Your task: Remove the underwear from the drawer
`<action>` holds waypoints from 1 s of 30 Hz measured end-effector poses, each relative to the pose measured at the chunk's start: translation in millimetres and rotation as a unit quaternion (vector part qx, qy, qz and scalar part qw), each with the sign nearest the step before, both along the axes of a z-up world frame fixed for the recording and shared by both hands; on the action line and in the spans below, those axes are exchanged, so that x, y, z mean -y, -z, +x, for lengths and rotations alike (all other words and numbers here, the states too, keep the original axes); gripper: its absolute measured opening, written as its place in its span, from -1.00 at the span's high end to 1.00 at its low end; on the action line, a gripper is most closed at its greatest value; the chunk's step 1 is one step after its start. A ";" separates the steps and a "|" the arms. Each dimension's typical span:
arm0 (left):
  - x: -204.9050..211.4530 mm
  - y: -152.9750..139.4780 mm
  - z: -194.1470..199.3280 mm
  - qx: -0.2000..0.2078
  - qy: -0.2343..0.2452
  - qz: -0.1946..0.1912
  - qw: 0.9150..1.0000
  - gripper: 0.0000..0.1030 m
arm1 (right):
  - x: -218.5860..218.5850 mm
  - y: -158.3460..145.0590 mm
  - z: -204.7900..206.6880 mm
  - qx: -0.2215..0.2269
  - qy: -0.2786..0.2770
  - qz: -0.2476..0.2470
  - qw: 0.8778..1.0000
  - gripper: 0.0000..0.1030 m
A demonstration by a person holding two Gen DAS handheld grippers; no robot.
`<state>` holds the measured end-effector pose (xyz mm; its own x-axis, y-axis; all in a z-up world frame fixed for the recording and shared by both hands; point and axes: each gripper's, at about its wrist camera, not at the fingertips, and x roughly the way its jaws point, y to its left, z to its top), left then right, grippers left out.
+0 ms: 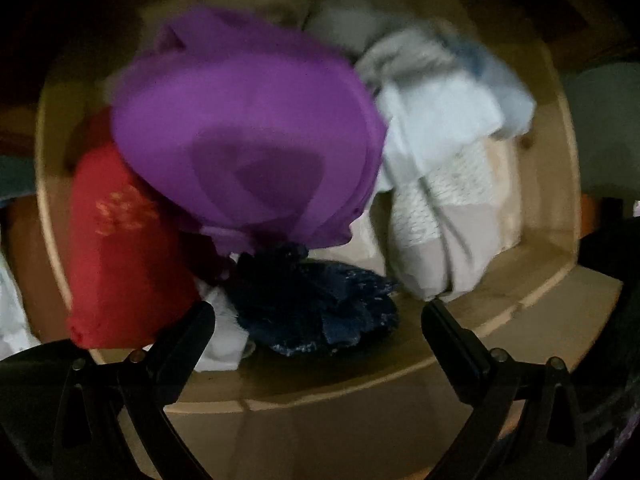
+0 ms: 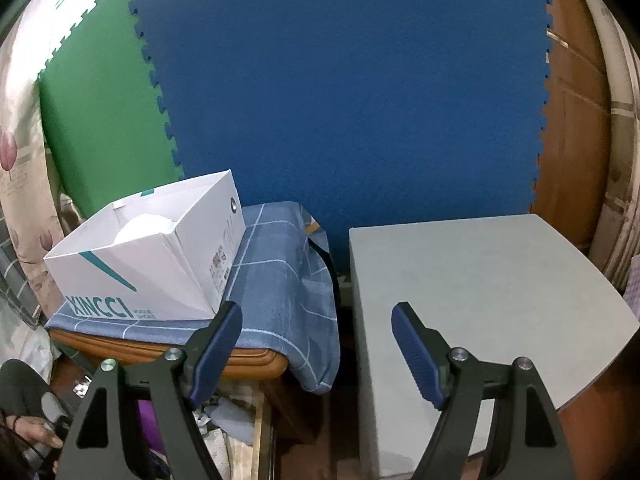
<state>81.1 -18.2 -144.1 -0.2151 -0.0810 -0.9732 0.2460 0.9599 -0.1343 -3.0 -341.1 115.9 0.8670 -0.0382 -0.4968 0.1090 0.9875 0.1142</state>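
Observation:
In the left wrist view the open wooden drawer (image 1: 520,304) is full of folded underwear: a purple piece (image 1: 248,136) on top in the middle, a red one (image 1: 116,248) at the left, a dark blue lace one (image 1: 320,308) at the front, white and pale blue ones (image 1: 440,152) at the right. My left gripper (image 1: 318,312) is open, just above the dark blue lace piece, holding nothing. My right gripper (image 2: 318,320) is open and empty, away from the drawer, facing a blue foam mat (image 2: 340,80). A corner of the drawer with purple cloth (image 2: 150,424) shows at the lower left there.
A white XINCCI shoe box (image 2: 140,256) stands on a stool draped with blue checked cloth (image 2: 280,280). A grey tabletop (image 2: 480,300) is at the right. A green mat (image 2: 100,112) and a brown wooden door (image 2: 572,140) stand behind.

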 end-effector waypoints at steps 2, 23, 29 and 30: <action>2.9 8.2 -0.8 -0.013 0.002 0.009 1.000 -0.98 | 1.9 1.0 0.6 -0.001 0.001 0.004 1.000 -0.54; -17.3 -77.7 -42.0 0.119 -0.037 -0.122 0.985 0.50 | 8.4 9.1 7.9 -0.020 0.006 0.019 1.000 -0.54; -19.6 -123.8 -58.7 0.162 -0.047 -0.164 0.972 0.50 | 5.5 10.1 10.1 -0.024 0.006 0.014 1.000 -0.54; -24.8 -132.1 -58.1 0.167 -0.046 -0.167 0.971 0.50 | 4.9 10.2 10.6 -0.025 0.006 0.013 1.000 -0.54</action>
<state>23.0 6.6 -11.9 0.1313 -0.4077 -0.9037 0.2456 0.8965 -0.3687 7.7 -345.9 105.7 0.8402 -0.0355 -0.5411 0.1273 0.9829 0.1333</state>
